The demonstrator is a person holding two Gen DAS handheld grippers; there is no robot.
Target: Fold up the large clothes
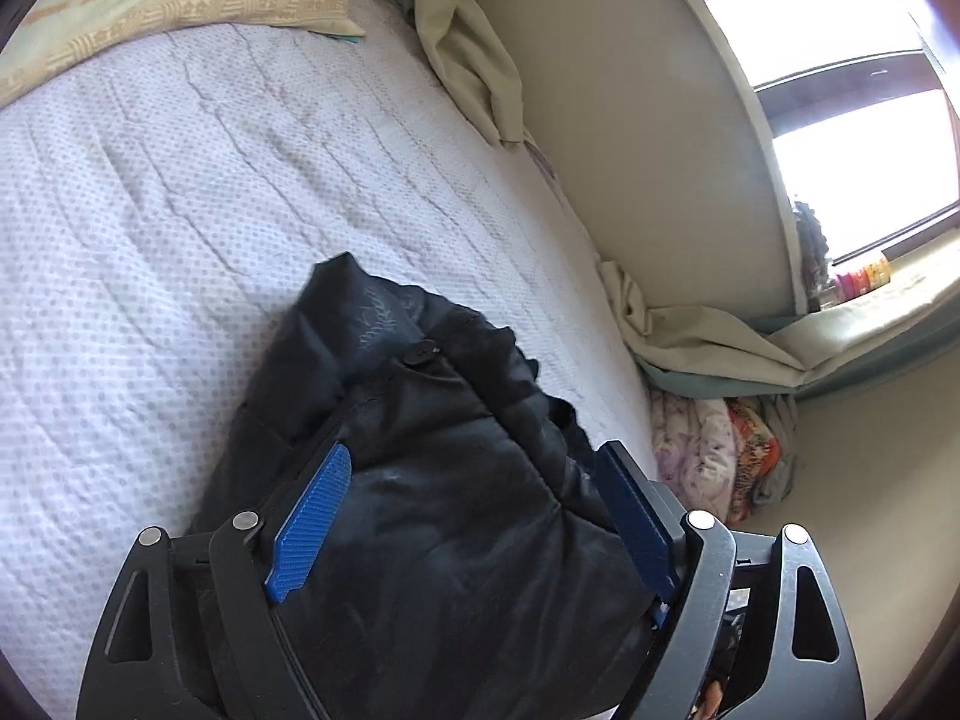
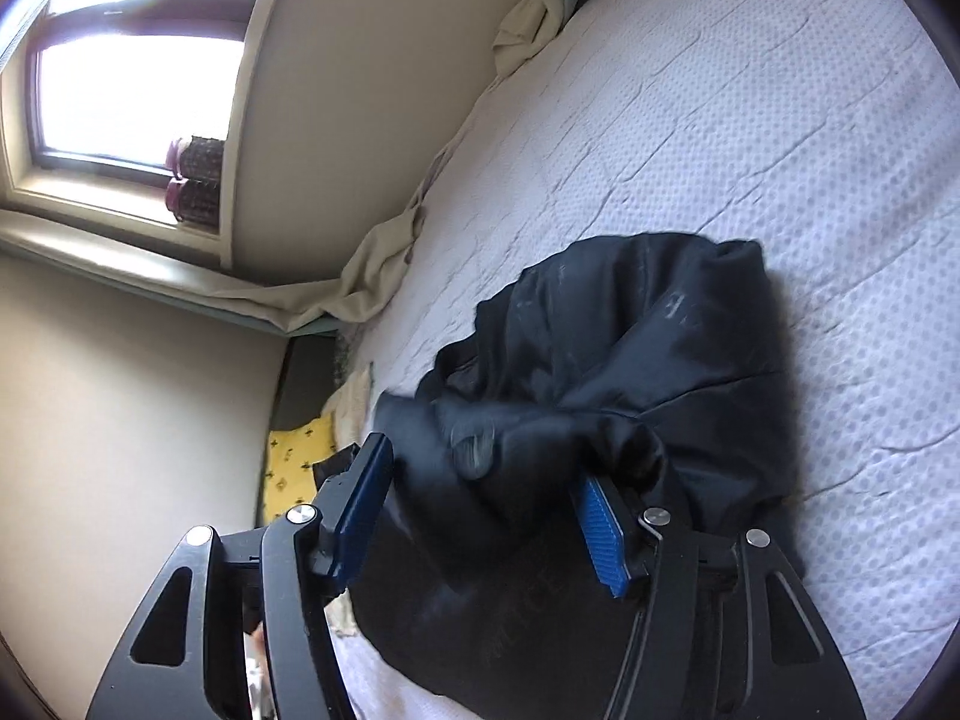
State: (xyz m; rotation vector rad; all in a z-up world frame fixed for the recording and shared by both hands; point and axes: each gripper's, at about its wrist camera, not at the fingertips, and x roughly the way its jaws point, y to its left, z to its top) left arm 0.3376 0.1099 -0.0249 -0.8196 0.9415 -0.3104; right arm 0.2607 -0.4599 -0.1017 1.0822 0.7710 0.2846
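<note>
A black padded jacket (image 1: 420, 420) lies bunched on the white dotted bedspread (image 1: 180, 210). My left gripper (image 1: 474, 480) is open, its blue pads (image 1: 312, 516) set wide on either side of a fold of the jacket. In the right wrist view the jacket (image 2: 630, 348) lies on the bedspread (image 2: 750, 120) in a crumpled heap. My right gripper (image 2: 486, 480) is open too, its blue pads (image 2: 603, 534) straddling the near end of the jacket. Neither pair of pads presses the cloth.
A patterned pillow (image 1: 150, 6) lies at the head of the bed. Cream sheets (image 1: 480, 60) bunch along the wall (image 1: 630, 120). Folded floral cloth (image 1: 720, 456) sits by the bed's edge. A window (image 2: 120, 78) with jars on its sill (image 2: 192, 180) is beyond the wall.
</note>
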